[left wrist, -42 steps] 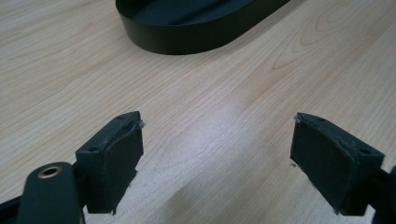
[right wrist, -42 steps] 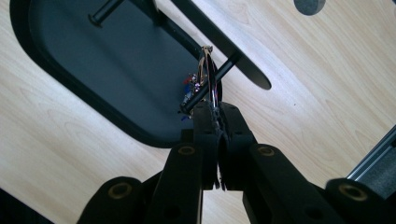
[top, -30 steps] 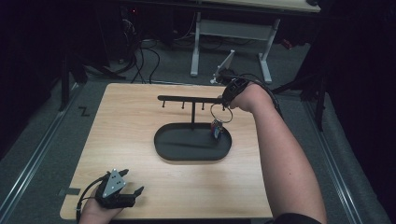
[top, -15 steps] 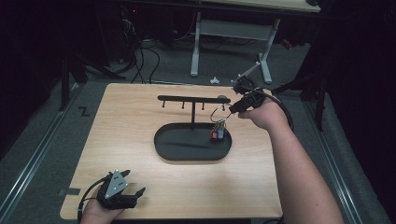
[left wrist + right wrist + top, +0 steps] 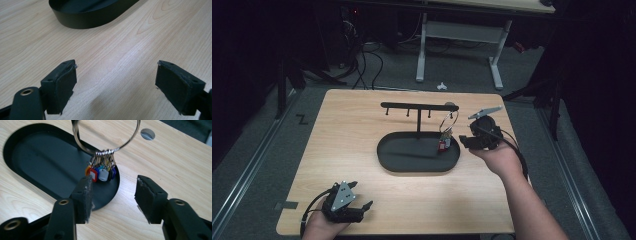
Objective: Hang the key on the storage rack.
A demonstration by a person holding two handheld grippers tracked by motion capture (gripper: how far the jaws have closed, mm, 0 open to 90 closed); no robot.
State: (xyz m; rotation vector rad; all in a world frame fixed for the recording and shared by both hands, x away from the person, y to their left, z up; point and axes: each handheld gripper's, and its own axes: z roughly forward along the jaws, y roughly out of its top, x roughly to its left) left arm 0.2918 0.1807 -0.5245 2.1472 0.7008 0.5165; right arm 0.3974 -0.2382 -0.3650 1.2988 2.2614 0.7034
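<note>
Key ring [image 5: 106, 137]: hangs from the stand's bar [image 5: 417, 106] over the black tray [image 5: 387, 150]; its top is cut off in the right gripper view
Key tags [image 5: 100, 172]: bunched; partly overlapping
Right hand-held gripper [image 5: 112, 195]: released, jaws just opening, empty, just beside the tags
Left hand-held gripper [image 5: 115, 85]: released over the counter [image 5: 125, 37]; tray cropped

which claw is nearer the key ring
Right. The right claw sits open just beside the key ring hanging from the rack, not touching it. The left claw rests at the table's near left corner, far from it.
</note>
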